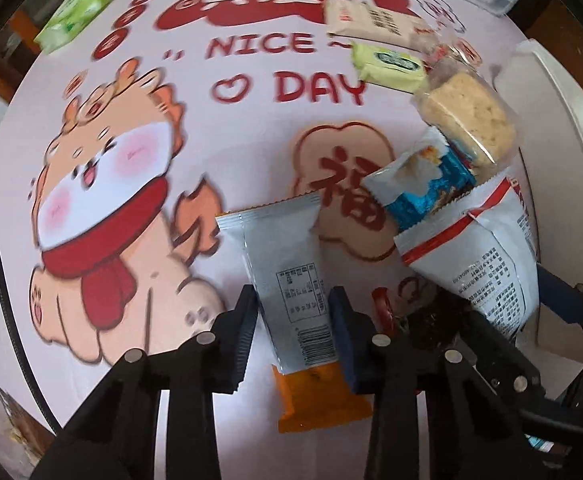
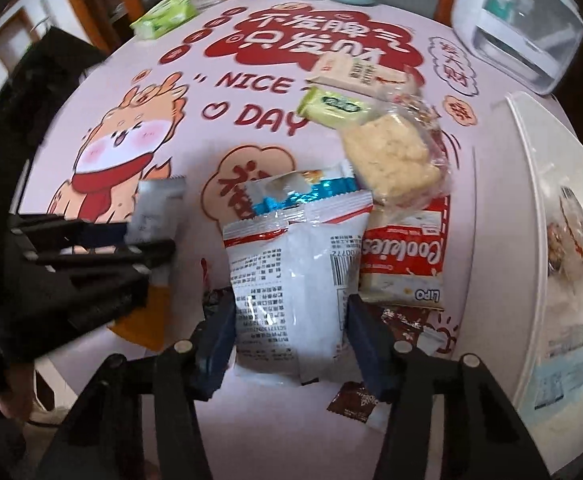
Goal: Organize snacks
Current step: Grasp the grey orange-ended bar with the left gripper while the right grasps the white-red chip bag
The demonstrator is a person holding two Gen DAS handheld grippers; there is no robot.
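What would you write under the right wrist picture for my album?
Right claw grips a white snack bag beside the snack pile on the cartoon tablecloth.

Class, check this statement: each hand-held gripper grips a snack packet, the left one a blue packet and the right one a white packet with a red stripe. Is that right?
Not quite. The left hand-held gripper grips a grey packet with an orange end, not a blue one, as the left wrist view shows. The right hand-held gripper does grip the white red-striped packet.
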